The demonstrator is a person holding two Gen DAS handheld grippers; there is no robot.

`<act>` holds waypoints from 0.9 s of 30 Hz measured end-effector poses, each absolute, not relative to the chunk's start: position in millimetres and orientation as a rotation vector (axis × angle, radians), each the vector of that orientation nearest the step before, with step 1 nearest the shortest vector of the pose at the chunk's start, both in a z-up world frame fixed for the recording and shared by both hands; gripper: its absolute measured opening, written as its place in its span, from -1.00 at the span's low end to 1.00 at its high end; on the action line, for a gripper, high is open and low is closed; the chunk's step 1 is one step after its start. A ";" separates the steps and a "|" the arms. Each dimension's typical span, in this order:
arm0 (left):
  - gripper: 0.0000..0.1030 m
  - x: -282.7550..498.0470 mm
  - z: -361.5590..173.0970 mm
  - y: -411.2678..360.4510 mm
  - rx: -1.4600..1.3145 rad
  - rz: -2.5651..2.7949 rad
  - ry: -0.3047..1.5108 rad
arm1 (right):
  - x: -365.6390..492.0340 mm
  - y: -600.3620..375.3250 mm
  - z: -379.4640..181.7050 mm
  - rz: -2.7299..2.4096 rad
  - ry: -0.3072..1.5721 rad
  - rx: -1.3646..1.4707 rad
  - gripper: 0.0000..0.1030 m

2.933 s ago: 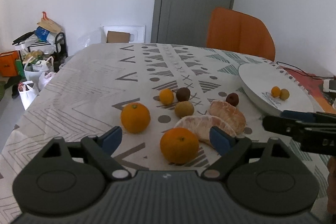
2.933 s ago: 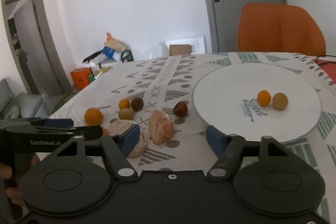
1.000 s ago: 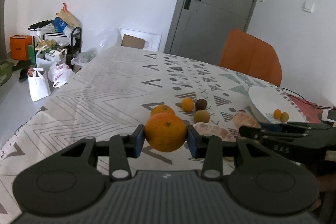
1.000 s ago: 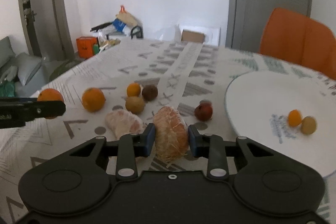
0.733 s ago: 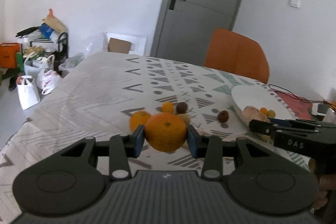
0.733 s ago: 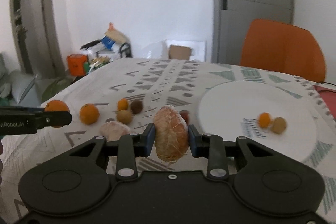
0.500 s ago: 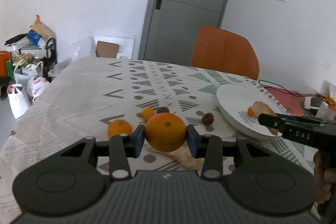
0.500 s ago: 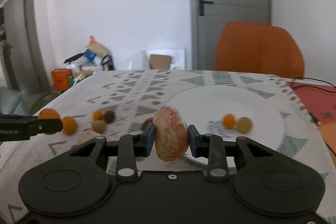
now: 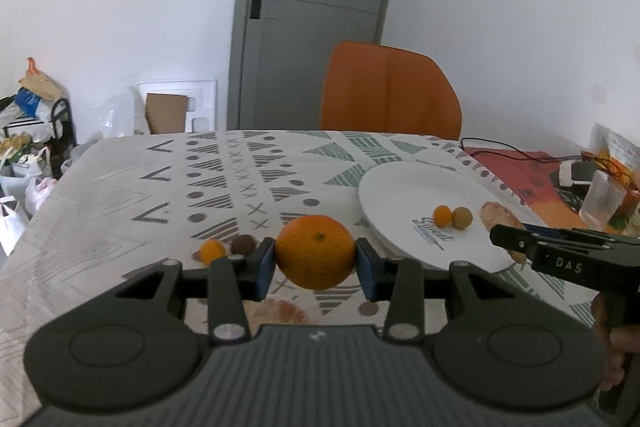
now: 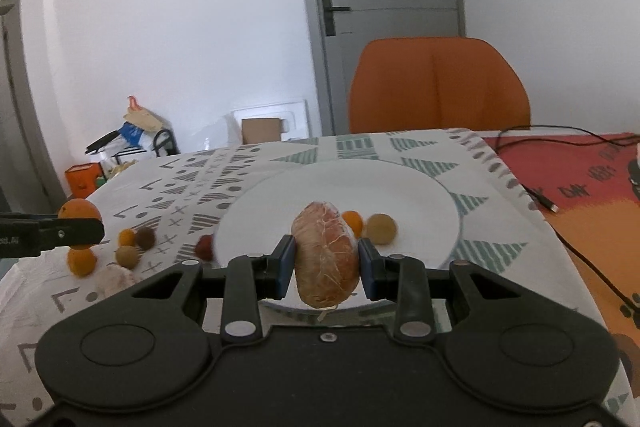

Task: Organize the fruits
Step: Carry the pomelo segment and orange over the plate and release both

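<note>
My left gripper (image 9: 315,269) is shut on a large orange (image 9: 316,251), held above the patterned tablecloth left of the white plate (image 9: 400,187). Over the near edge of that plate (image 10: 400,187) my right gripper (image 10: 325,267) is shut on a peeled pomelo piece (image 10: 325,259). A small orange fruit (image 10: 353,221) and a tan fruit (image 10: 381,228) lie on the plate. On the cloth at the left rest another orange (image 10: 81,261), a small orange fruit (image 10: 127,237), two brown fruits (image 10: 145,237), a red fruit (image 10: 204,247) and a second peeled piece (image 10: 114,278).
An orange chair (image 10: 438,87) stands behind the table's far edge. A red mat with black cables (image 10: 580,195) covers the table's right side, with a clear cup (image 9: 601,199) and small items on it. Bags and a box lie on the floor at the left.
Both grippers have swung right toward the plate with their fruit. The peeled piece now hangs over the plate's near edge; the orange has come closer to the plate.
</note>
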State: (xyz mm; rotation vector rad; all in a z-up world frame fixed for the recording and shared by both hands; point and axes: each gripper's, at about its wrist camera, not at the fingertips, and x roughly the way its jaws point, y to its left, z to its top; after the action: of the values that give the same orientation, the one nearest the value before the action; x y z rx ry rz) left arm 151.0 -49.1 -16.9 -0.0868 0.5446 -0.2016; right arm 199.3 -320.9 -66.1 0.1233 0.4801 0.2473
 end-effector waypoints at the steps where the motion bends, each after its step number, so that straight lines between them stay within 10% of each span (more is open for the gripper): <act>1: -0.20 153.4 -16.9 -52.1 -0.083 -0.209 0.546 | 199.8 -323.1 -66.9 0.243 0.476 0.131 -0.38; 27: -0.20 199.8 -6.7 -130.7 0.016 -0.372 0.517 | 189.3 -360.2 -69.8 0.154 0.441 0.202 0.07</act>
State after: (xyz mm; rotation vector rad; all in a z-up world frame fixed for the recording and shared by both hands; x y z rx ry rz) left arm 199.8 -130.8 -6.7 0.0164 0.5169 -0.3716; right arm 189.3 -360.2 -69.8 0.2021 0.4405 0.1536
